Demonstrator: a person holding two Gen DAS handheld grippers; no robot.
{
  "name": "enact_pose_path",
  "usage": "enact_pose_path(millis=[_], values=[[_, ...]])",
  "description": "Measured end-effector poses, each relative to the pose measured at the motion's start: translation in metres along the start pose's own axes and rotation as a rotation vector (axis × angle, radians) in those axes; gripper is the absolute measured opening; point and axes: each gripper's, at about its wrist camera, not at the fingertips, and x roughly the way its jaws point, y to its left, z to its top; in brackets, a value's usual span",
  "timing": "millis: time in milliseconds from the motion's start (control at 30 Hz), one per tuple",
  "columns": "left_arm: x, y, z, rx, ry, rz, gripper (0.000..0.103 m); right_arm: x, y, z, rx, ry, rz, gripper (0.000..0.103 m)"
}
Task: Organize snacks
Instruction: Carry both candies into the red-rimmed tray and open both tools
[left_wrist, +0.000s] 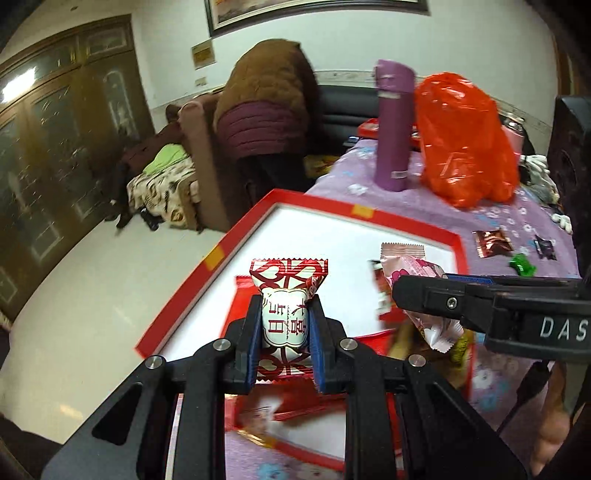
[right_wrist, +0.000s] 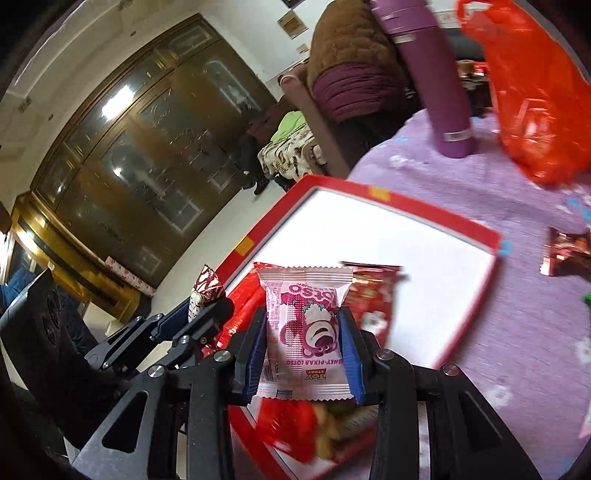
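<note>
Gripping a red-and-white wrapped candy (left_wrist: 283, 320) between its blue pads, the left gripper (left_wrist: 283, 325) hangs above the shallow red-rimmed white tray (left_wrist: 332, 201). Alongside, the right gripper (right_wrist: 303, 334) clamps a pink bear-print snack packet (right_wrist: 303, 332) over the same tray, where red wrapped snacks (right_wrist: 373, 299) lie. Farther back on the purple flowered tablecloth (left_wrist: 340, 177) stand a purple flask (left_wrist: 393, 125) and an orange plastic bag (left_wrist: 465, 140).
</note>
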Motion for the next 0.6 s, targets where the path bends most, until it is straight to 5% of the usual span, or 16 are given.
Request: enact_pose_path(millis=[300, 433, 500, 600], values=[[0.017, 0.008, -0.005, 0.005, 0.043, 0.032, 0.024, 0.016, 0.005, -0.005, -0.023, 0.007, -0.049, 0.041], [0.007, 0.007, -0.002, -0.009, 0.011, 0.044, 0.051, -0.026, 0.001, -0.004, -0.055, -0.113, -0.077, 0.047], [-0.003, 0.001, 0.000, 0.012, -0.028, 0.040, 0.056, -0.050, -0.008, -0.006, -0.105, -0.164, -0.156, 0.059], [-0.016, -0.016, 0.004, 0.057, -0.064, 0.005, 0.057, -0.091, -0.048, -0.017, -0.092, -0.210, -0.308, 0.061]])
